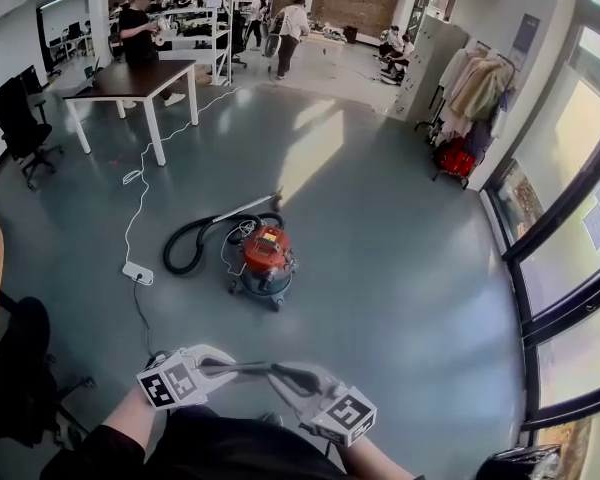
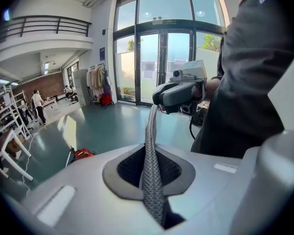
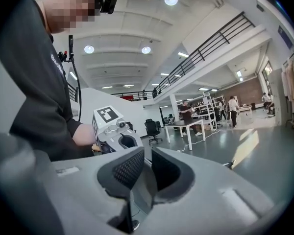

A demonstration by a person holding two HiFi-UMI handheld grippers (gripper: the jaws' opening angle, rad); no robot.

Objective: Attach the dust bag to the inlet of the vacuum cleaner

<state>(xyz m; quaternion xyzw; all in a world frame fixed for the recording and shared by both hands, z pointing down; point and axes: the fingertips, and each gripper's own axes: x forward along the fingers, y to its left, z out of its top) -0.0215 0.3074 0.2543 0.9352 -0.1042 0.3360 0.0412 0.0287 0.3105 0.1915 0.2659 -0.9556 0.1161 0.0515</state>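
Note:
The red vacuum cleaner [image 1: 267,253] stands on the floor a few steps ahead, with its black hose [image 1: 190,238] curled to its left. The dust bag [image 1: 260,370] shows as a thin dark grey strip stretched between both grippers, close to my body. My left gripper [image 1: 230,368] is shut on one end. In the left gripper view the mesh bag [image 2: 151,146] rises from the jaws [image 2: 149,168] to the right gripper [image 2: 159,106]. My right gripper [image 1: 292,376] grips the other end. In its own view a thin sheet of bag [image 3: 142,190] sits between the jaws [image 3: 144,173], facing the left gripper [image 3: 122,141].
A white power strip [image 1: 137,273] and its cable lie left of the vacuum. A dark table [image 1: 140,78] and an office chair [image 1: 20,118] stand at the far left. A coat rack [image 1: 475,88] and windows line the right. People stand at the back.

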